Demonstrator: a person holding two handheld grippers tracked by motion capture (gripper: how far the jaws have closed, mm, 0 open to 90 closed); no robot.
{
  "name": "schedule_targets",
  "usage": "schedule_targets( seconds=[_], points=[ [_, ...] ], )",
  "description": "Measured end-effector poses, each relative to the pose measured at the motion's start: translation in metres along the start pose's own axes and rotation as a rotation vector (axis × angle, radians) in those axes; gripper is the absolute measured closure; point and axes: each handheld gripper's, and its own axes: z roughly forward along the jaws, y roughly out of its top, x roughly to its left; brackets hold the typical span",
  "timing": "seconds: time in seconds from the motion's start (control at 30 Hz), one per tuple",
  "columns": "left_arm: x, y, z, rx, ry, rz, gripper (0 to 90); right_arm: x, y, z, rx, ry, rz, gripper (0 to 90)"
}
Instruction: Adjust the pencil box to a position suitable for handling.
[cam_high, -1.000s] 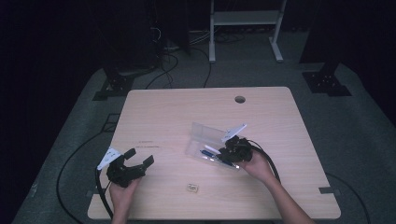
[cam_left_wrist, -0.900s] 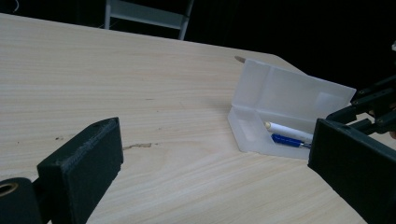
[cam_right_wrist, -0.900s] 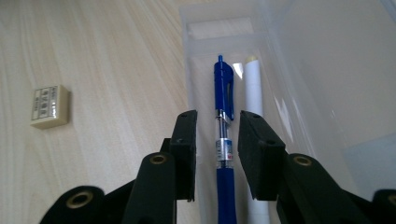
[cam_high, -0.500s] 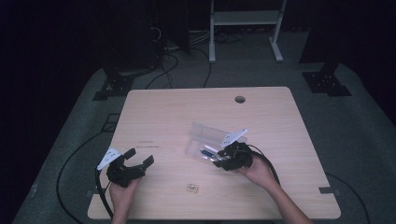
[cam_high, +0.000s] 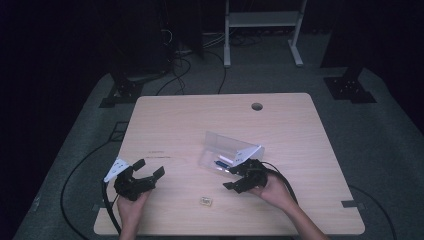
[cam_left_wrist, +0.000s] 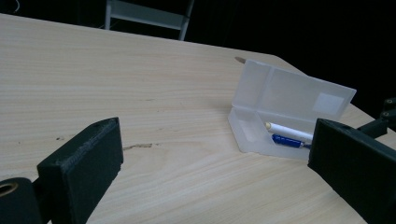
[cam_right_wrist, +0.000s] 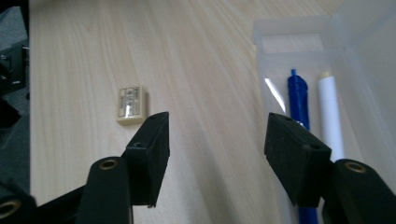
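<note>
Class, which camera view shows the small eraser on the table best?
The right gripper view: the eraser lies close, label facing up, just beyond the open jaws. The high view shows it as a tiny pale block between the two hands.

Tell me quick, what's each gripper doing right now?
Left gripper: open, holding nothing.
Right gripper: jaws just opening, nothing between them.

The right tool (cam_high: 237, 176) has drawn back from the case (cam_high: 227, 150), jaws opening.
</note>
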Motion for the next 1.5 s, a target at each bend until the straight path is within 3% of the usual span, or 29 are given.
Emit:
schedule_targets(
  seconds=[0.5,0.93,1.5],
  points=[
    [0.000,0.000,0.000,-0.002,0.001,0.002,2.1,0.020,0.003,0.012,0.011,0.060,-0.028,33.9],
    [0.000,0.000,-0.001,-0.002,0.002,0.005,2.1,0.029,0.005,0.023,0.014,0.101,-0.028,32.5],
    [0.000,0.001,-0.001,-0.003,0.001,0.005,2.1,0.041,0.008,0.038,0.029,0.113,-0.063,32.6]
  ],
)
